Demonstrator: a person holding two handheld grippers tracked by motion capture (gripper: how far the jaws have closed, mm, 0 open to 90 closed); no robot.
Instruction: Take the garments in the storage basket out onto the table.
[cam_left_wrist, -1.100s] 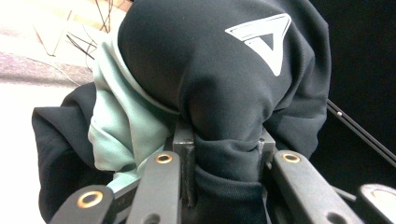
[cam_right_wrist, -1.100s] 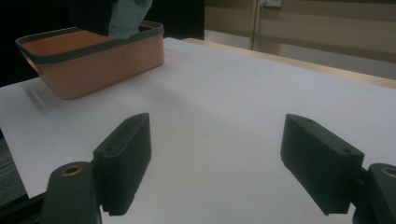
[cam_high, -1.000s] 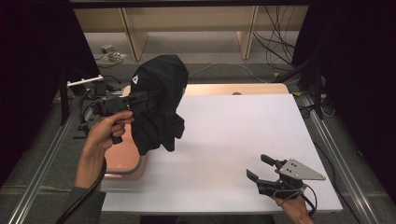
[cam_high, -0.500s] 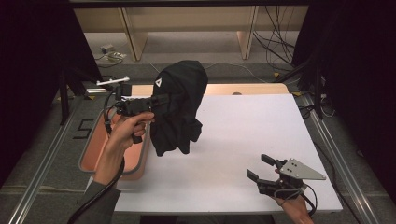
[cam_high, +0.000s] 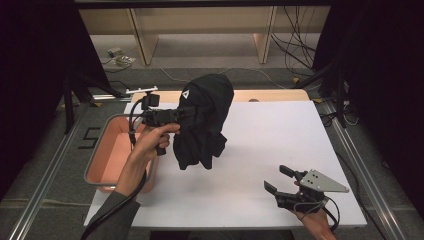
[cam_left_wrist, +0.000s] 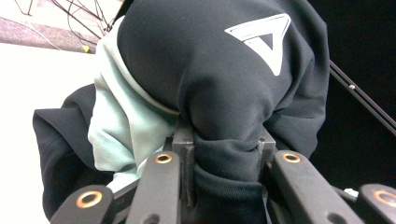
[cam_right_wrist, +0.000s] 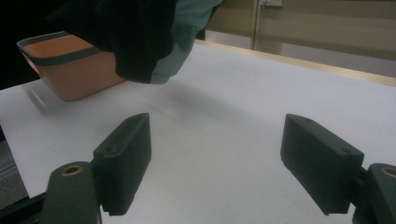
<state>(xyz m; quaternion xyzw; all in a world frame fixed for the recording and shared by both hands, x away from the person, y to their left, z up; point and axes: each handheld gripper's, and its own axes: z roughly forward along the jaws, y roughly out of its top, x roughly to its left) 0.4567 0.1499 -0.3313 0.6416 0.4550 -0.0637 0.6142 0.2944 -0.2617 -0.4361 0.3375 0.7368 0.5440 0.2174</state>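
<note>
From the high view, your left gripper is clamped on a black hooded garment and holds it up off the white table, so the cloth hangs with its long axis running top to bottom, the rounded bulk with the white triangle mark uppermost and the loose ends drooping toward the table. The garment hangs over the table's left part, just right of the orange tub that sits at the left edge. Your right gripper rests low at the near right corner, jaws spread wide with nothing between them, well apart from the garment.

In the left gripper view, your two jaws pinch a thick fold of the black hooded garment, the gap between them packed with cloth. A pale green lining shows at the left, and the white triangle mark sits above the jaws.

In the right gripper view, your jaws stand wide apart over bare white table, touching no object. Beyond them the garment's lower end hangs in front of the orange tub; whether it touches the table you cannot tell.
</note>
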